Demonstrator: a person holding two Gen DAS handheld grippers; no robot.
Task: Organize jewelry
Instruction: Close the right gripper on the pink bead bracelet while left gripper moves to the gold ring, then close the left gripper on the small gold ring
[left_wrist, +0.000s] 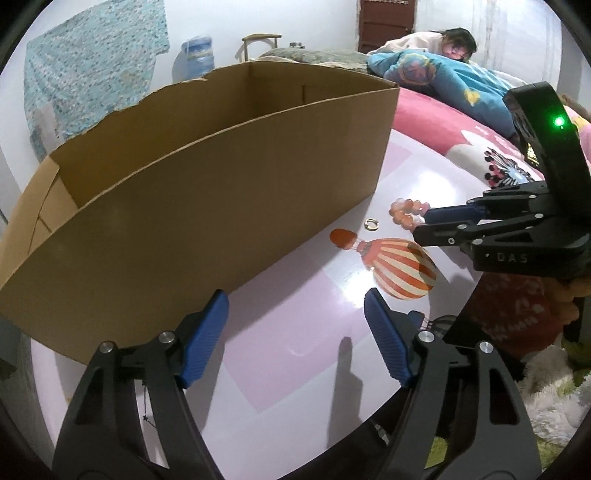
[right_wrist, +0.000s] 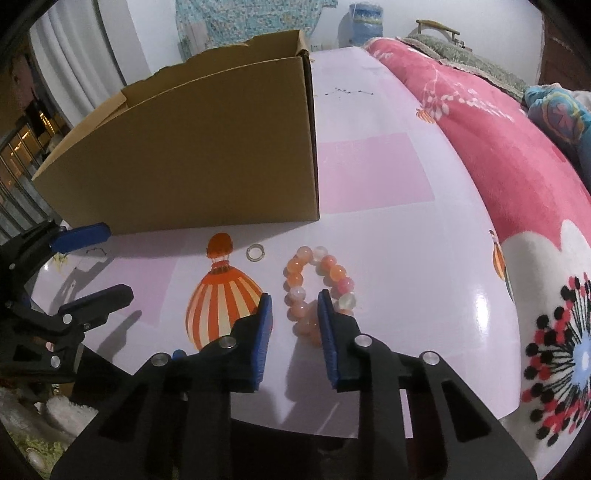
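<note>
Two grippers work over the pink table (right_wrist: 369, 177). The right gripper (right_wrist: 294, 306) points steeply down at the bead bracelet (right_wrist: 321, 280), its blue pads astride the near side of the loop: one pad sits inside the ring of beads, the other outside it, with a gap showing, so the jaws are apart and not yet pinching. The bracelet lies flat on the table, just beside the printed balloon. The left gripper (left_wrist: 295, 306) hangs with its jaws wide apart and nothing between them, close to the near wall of the cardboard box (left_wrist: 207, 206).

By my reckoning the tidying has hardly begun. A small gold ring (right_wrist: 255, 253) lies loose near the box's foot, and a thin chain (right_wrist: 349, 91) lies well apart, further up the table. What I can see of the box's inside looks bare, though its floor is hidden.

Only the right wrist view shows the chain and the pads straddling the beads; only the left wrist view looks into the box, and shows a person lying on the bed (left_wrist: 424, 107) behind.
</note>
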